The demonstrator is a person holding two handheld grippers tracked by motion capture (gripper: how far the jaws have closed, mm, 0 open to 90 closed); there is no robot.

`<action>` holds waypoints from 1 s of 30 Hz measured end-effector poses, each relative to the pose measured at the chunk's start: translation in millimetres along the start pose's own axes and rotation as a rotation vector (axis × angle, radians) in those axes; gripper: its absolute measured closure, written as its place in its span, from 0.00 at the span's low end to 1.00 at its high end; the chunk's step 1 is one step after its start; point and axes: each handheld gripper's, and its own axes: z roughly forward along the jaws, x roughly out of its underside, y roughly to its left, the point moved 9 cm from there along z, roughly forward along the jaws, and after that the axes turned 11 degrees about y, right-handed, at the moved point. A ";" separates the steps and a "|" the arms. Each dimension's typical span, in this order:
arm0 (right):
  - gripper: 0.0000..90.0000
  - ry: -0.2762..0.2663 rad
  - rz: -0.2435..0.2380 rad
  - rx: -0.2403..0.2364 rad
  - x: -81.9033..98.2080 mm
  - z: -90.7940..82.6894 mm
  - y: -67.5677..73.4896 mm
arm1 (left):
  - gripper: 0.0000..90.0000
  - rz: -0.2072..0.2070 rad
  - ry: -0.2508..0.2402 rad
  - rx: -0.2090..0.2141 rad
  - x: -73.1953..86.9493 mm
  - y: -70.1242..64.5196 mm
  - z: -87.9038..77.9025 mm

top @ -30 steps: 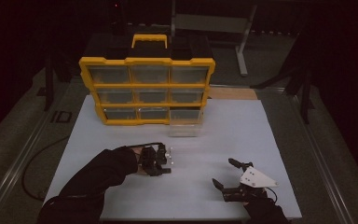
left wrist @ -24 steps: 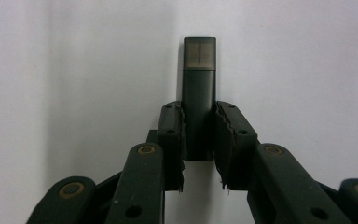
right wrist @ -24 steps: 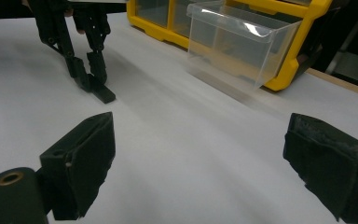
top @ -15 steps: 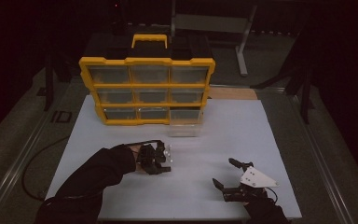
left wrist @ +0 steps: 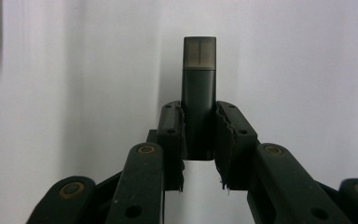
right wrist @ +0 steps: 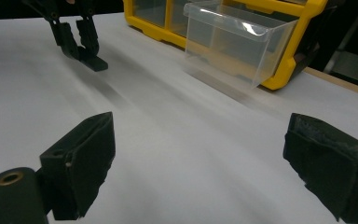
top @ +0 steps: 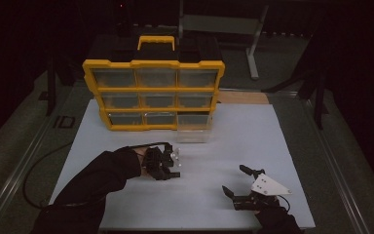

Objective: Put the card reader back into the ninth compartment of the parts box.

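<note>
My left gripper is shut on a small dark stick with a smoky translucent cap, which stands out past the pads. From above, the left gripper sits low over the white table left of centre, with the stick at its tip. In the right gripper view the left gripper is at the top left, and the stick touches or nearly touches the table. My right gripper rests near the front edge. Its jaws are wide open with nothing between them.
A yellow drawer organizer stands at the back of the white table. One clear drawer is out on the table in front of its lower right corner, seen as a clear drawer ahead of the right gripper. A cable trails off the left edge.
The left gripper has shifted slightly to the left with the stick still held. The right gripper has not moved.
</note>
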 end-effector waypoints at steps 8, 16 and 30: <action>0.10 0.000 0.010 -0.001 0.0 0.7 0.9 | 0.82 0.004 -0.012 -0.005 -3.6 3.2 -14.4; 0.10 0.002 0.000 0.002 0.4 0.1 -0.2 | 0.82 -0.002 -0.019 -0.007 -6.6 9.0 -26.7; 0.10 0.000 -0.005 0.000 -0.1 0.2 0.3 | 0.82 -0.019 -0.041 -0.025 -16.0 22.1 -45.8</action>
